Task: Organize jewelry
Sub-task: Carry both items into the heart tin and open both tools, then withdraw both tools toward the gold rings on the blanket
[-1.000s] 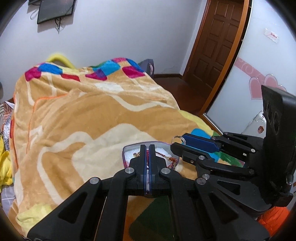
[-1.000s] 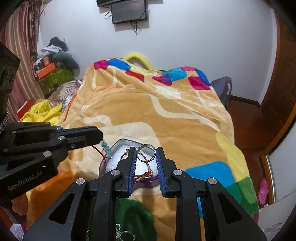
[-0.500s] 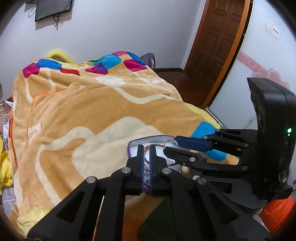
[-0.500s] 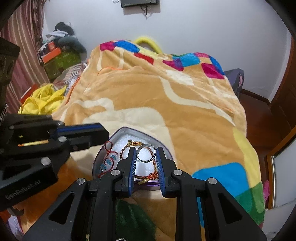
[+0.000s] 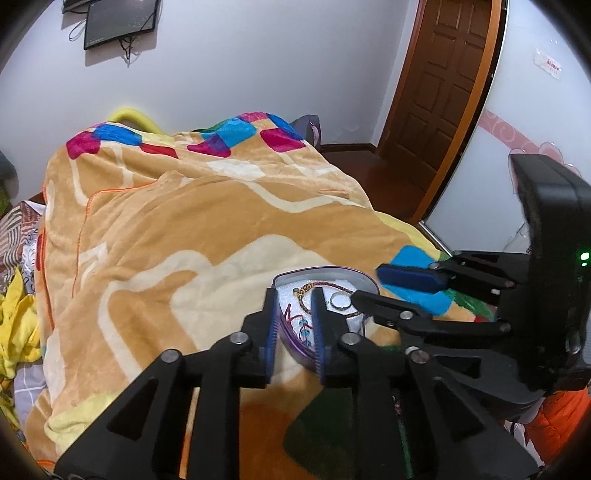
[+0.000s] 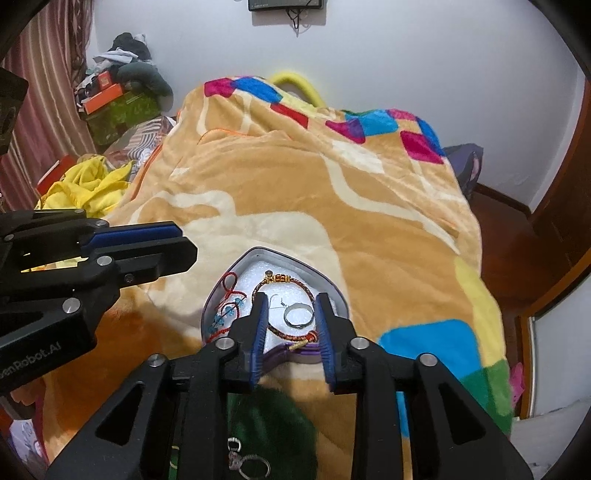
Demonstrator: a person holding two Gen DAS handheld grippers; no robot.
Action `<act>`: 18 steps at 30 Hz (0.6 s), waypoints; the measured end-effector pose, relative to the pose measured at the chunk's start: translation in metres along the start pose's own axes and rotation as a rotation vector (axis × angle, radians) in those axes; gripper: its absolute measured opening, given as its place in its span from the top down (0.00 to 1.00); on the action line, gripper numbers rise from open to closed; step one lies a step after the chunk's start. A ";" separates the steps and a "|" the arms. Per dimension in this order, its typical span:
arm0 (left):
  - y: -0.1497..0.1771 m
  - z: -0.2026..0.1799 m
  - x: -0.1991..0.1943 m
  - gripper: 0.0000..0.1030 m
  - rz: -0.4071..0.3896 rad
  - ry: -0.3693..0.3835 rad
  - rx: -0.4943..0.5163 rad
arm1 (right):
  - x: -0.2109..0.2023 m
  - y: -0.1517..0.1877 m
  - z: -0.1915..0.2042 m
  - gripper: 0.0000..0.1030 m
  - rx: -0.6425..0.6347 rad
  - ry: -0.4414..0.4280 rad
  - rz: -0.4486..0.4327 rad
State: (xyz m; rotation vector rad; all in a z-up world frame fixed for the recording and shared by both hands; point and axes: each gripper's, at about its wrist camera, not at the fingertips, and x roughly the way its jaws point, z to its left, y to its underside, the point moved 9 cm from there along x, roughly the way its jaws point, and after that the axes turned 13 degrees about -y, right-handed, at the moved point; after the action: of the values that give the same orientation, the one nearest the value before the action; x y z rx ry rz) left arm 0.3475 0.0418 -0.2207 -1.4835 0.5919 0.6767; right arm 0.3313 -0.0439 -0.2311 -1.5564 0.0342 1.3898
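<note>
A purple heart-shaped tin with a white foam lining (image 6: 334, 291) sits on the bed, on a thick orange-and-cream fleece blanket with bright colour blocks (image 6: 303, 192). Inside it lie a plain silver ring (image 6: 297, 315), a braided brown cord bracelet with gold beads (image 6: 284, 280) and a red string bracelet with small blue beads (image 6: 228, 295). The right claw (image 6: 289, 319) hangs over the tin's near edge, its jaws opening; the ring shows between its blue pads but lies on the foam, touched by neither, so this claw is released. The left claw (image 5: 294, 322) comes in from the tin's other side, its jaws also opening and gripping nothing, with the tin's purple rim and the blue beads seen through the gap. In the left wrist view the right claw's black fingers (image 5: 391, 304) reach across the tin's far side and cover part of it. Loose on the blanket below the right claw lies a second silver ring beside a small metal clasp (image 6: 251, 466). To the bed's side sit a crumpled yellow cloth (image 6: 86, 186) and a heap of clothes and orange boxes (image 6: 118, 88). A dark wall-mounted screen (image 5: 122, 22) hangs beyond the bed, and a brown panelled wooden door (image 5: 441, 88) stands to the right.
</note>
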 end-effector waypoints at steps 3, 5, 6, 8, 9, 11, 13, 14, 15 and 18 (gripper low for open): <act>0.001 0.001 -0.012 0.79 -0.010 -0.006 -0.003 | -0.014 -0.001 0.003 0.69 -0.005 0.017 -0.027; 0.003 0.002 -0.019 0.77 -0.016 -0.010 -0.006 | -0.024 -0.002 0.005 0.68 -0.003 0.022 -0.044; 0.003 0.002 -0.025 0.73 -0.021 -0.012 -0.008 | -0.028 -0.002 0.006 0.68 0.000 0.025 -0.051; 0.005 0.003 -0.035 0.69 -0.034 -0.018 -0.010 | -0.039 -0.002 0.007 0.68 0.009 0.031 -0.071; 0.005 0.003 -0.039 0.68 -0.038 -0.020 -0.009 | -0.045 -0.001 0.008 0.68 0.013 0.033 -0.081; 0.007 0.002 -0.049 0.67 -0.046 -0.025 -0.007 | -0.056 0.000 0.010 0.68 0.021 0.039 -0.101; 0.009 0.001 -0.058 0.62 -0.054 -0.027 -0.005 | -0.066 0.002 0.012 0.68 0.025 0.047 -0.119; 0.010 0.000 -0.064 0.60 -0.059 -0.028 -0.005 | -0.070 0.003 0.013 0.68 0.027 0.051 -0.126; 0.011 -0.001 -0.068 0.58 -0.062 -0.027 -0.004 | -0.075 0.004 0.014 0.68 0.031 0.055 -0.135; 0.016 -0.005 -0.080 0.57 -0.071 -0.028 0.002 | -0.089 0.011 0.019 0.68 0.041 0.061 -0.155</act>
State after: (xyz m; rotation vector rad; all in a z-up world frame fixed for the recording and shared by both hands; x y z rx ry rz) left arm 0.2811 0.0327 -0.1741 -1.4835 0.5159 0.6408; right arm 0.2811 -0.0868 -0.1681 -1.5341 -0.0200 1.2131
